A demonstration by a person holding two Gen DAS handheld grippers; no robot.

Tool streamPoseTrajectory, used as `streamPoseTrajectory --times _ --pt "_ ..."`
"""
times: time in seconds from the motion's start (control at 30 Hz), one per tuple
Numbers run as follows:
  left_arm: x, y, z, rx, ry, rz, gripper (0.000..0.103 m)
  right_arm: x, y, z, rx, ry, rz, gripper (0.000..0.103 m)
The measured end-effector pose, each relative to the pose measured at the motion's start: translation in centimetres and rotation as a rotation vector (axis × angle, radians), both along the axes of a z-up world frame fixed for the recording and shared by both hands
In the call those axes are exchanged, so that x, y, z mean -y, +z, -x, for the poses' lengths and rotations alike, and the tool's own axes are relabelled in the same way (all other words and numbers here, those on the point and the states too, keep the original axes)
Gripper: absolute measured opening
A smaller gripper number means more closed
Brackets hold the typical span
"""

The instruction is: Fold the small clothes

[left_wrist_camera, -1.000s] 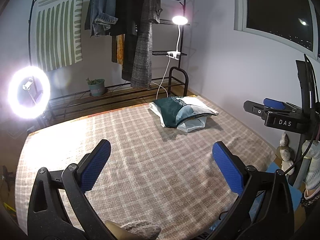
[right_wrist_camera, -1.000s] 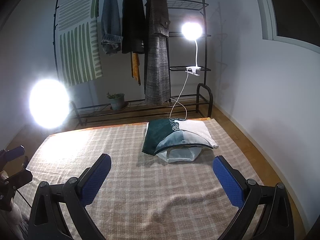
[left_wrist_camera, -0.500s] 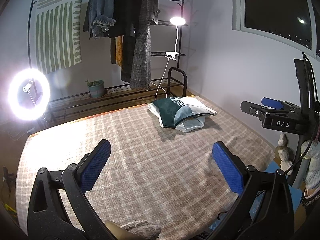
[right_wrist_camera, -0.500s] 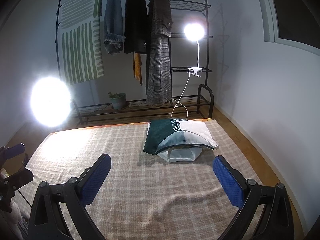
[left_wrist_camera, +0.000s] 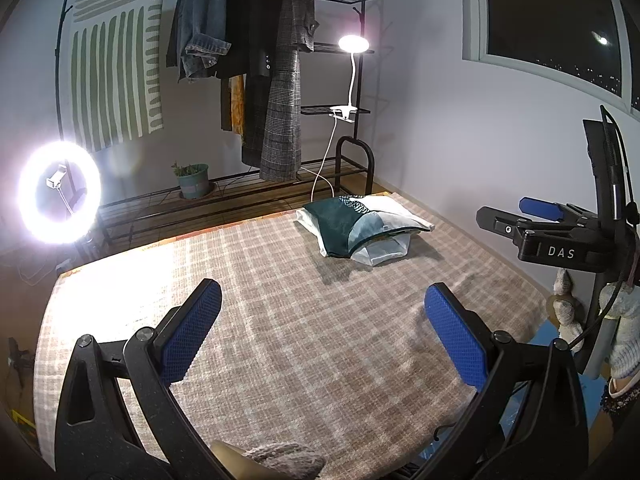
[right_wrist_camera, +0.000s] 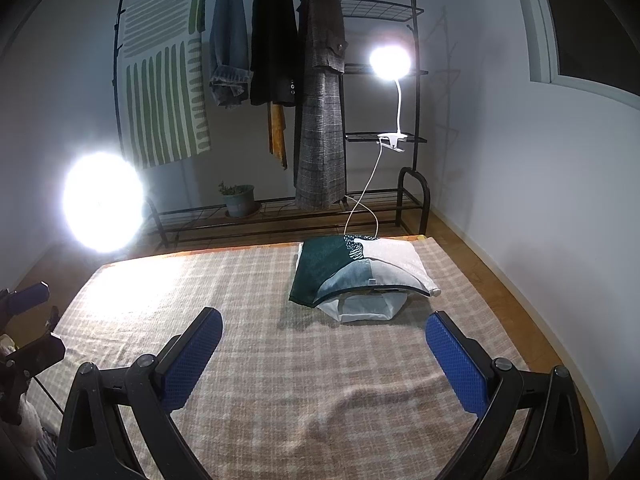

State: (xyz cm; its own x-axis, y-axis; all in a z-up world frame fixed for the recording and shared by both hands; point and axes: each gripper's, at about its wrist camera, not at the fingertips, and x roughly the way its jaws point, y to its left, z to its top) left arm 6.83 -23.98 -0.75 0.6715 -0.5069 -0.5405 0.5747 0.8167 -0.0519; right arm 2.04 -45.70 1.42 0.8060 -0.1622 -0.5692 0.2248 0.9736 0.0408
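A small stack of folded clothes (left_wrist_camera: pixel 360 228), dark green, pale blue and white, lies at the far right of a checked beige blanket (left_wrist_camera: pixel 280 320); it also shows in the right wrist view (right_wrist_camera: pixel 356 276). My left gripper (left_wrist_camera: pixel 320 328) is open and empty, held above the blanket's near part. My right gripper (right_wrist_camera: pixel 324 356) is open and empty, above the blanket in front of the stack. The right gripper also shows from the side in the left wrist view (left_wrist_camera: pixel 540 220). The left gripper shows at the left edge of the right wrist view (right_wrist_camera: pixel 24 320).
A clothes rack (right_wrist_camera: pixel 280 80) with hanging coats and a striped cloth stands behind the blanket. A ring light (left_wrist_camera: pixel 58 192) glares at the left. A clip lamp (right_wrist_camera: pixel 390 64) shines on the rack's shelf. A potted plant (right_wrist_camera: pixel 238 200) sits on the low shelf. A wall runs along the right.
Both views have shifted slightly; the folded stack sits a little higher and farther in frame. Both grippers stay open and empty.
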Motion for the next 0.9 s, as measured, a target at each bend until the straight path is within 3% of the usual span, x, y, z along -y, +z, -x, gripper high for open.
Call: streamPoseTrajectory --times 0.9 --pt "-2.1 -0.8 -1.2 -0.005 0.007 -0.011 0.103 -0.6 -1.3 -0.6 -0.025 0.019 -0.005 0.103"
